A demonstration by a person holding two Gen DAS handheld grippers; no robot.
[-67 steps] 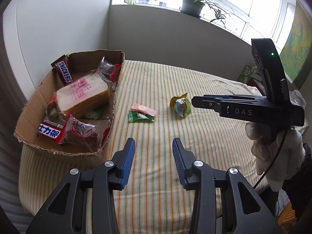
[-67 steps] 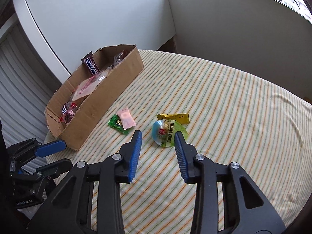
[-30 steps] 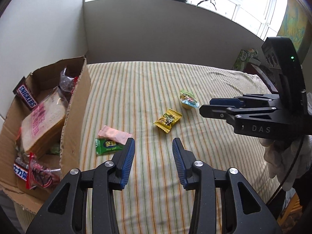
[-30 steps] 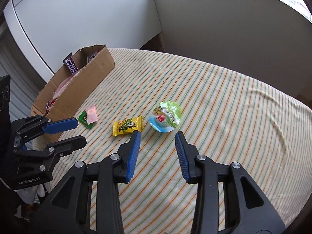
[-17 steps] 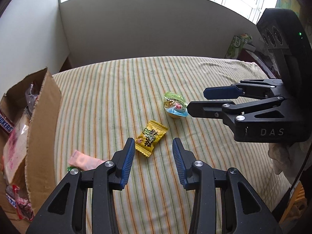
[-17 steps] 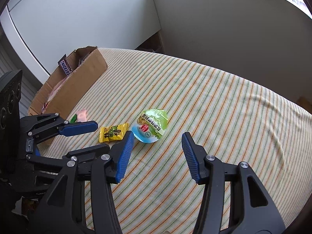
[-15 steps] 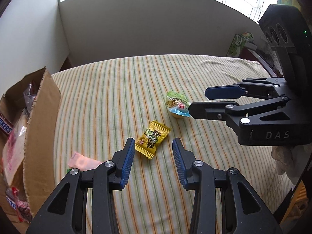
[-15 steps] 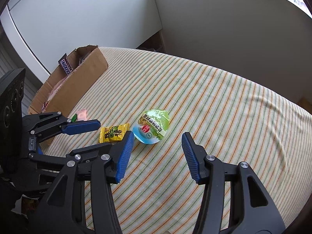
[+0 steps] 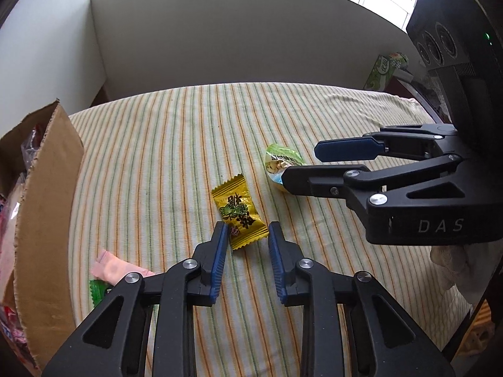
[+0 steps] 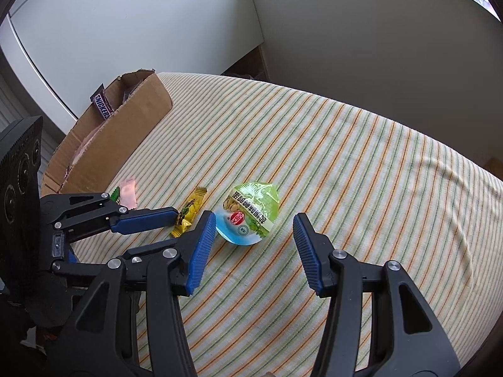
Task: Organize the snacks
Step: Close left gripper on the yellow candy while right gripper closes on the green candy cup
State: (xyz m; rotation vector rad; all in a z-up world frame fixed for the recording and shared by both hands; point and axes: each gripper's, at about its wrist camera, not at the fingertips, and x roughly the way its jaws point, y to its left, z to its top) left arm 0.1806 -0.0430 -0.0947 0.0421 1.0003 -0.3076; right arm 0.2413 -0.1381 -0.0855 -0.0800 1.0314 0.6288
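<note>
Reaching: both claws hover low over the striped tablecloth (image 9: 195, 144), each lined up on its own snack.
Left gripper (image 9: 245, 231): fingers spread, the yellow candy (image 9: 239, 210) lying just ahead with its near end between the tips.
Right gripper (image 10: 254, 224): fingers spread wide, the green-lidded jelly cup (image 10: 250, 213) just ahead of the gap, nearer the left finger.
Doing it well: the left likely needs to drop flat and pinch across the wrapper's width; the right should centre before closing.
Destination: the cardboard box (image 10: 119, 132) sits far left of both claws.
</note>
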